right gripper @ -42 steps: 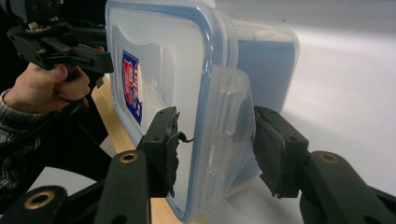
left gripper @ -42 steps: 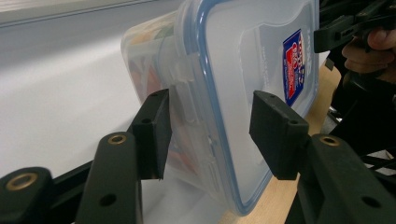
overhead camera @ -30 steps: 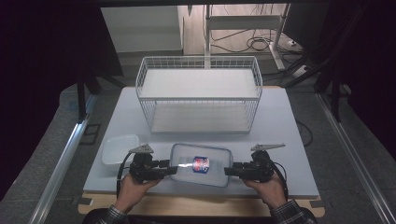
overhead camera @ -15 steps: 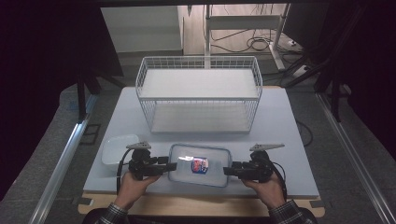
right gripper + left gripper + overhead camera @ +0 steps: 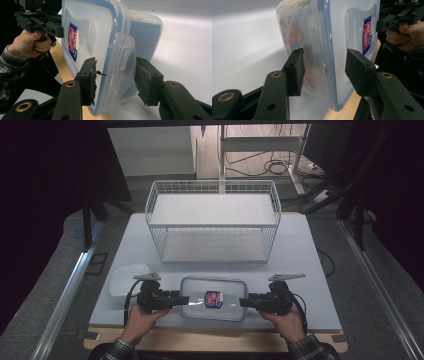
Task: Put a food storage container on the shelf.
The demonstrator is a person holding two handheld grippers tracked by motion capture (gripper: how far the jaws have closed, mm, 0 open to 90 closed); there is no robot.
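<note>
The clear rectangular plastic container with a blue-rimmed lid (image 5: 213,298) lies lengthwise between both grippers. The left gripper (image 5: 181,299) straddles its left end latch, jaws just closing, not yet pressing. The right gripper (image 5: 244,302) straddles its right latch likewise, jaws closing with gaps remaining.

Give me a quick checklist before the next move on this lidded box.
1. Container closed: ok.
2. Left tool straddles the container's end, jaws just been closing: ok.
3. Left pads pressing: not ok, a gap shows at one.
4. Right tool straddles the other end: ok.
5. Right pads pressing: cannot tell.
6. Wire basket apart from the container: ok.
</note>
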